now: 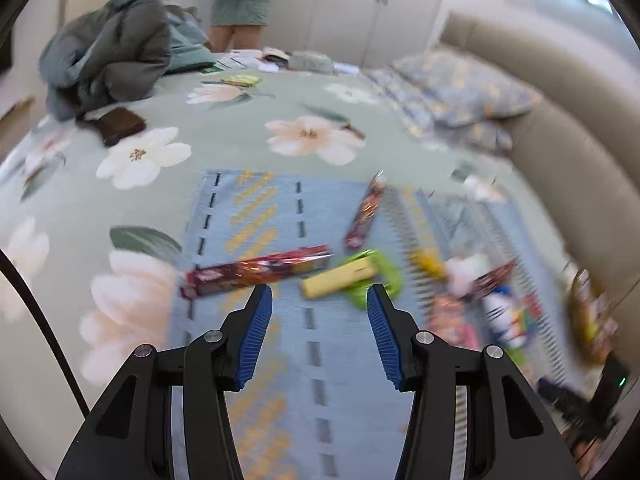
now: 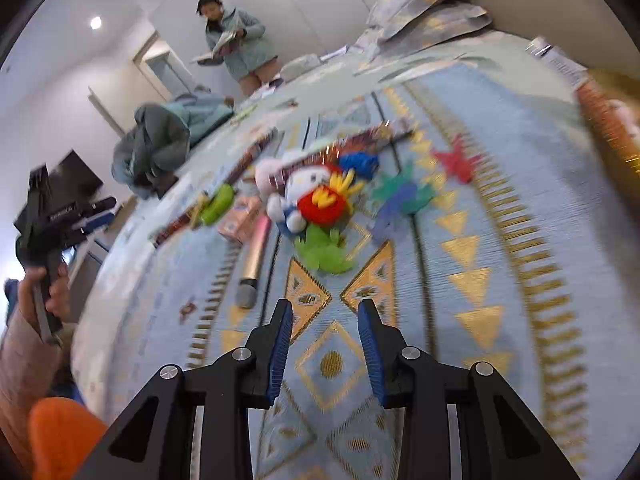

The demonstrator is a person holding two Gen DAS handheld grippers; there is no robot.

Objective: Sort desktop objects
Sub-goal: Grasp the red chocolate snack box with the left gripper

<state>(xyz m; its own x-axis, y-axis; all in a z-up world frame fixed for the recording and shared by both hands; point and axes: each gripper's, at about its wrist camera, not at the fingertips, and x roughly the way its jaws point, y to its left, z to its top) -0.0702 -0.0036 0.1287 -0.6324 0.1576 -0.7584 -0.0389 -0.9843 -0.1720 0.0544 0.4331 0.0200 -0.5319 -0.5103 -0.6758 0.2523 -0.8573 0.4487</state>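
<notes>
My left gripper [image 1: 319, 294] is open and empty, above a blue patterned mat [image 1: 256, 360]. Just beyond its tips lie a long red snack pack [image 1: 256, 270], a yellow bar on a green toy [image 1: 352, 276] and a second red pack [image 1: 366, 212]. My right gripper [image 2: 325, 310] is open and empty over the same mat [image 2: 460, 208]. Ahead of it lie a gold microphone [image 2: 254, 258], a white plush with a red fries pouch [image 2: 316, 196], a green frog toy [image 2: 322, 246], a pink box [image 2: 242, 218] and small coloured toys [image 2: 400, 192]. The left gripper's handle [image 2: 44, 216] shows at far left.
The mat lies on a floral bedspread [image 1: 160, 152]. A grey duvet heap [image 1: 112, 52] and a brown cloth [image 1: 120, 124] lie at the far left; pillows [image 1: 464, 84] lie against a beige headboard [image 1: 560, 92]. A person [image 2: 236, 40] stands reading beyond the bed. More packets [image 1: 504, 312] lie at right.
</notes>
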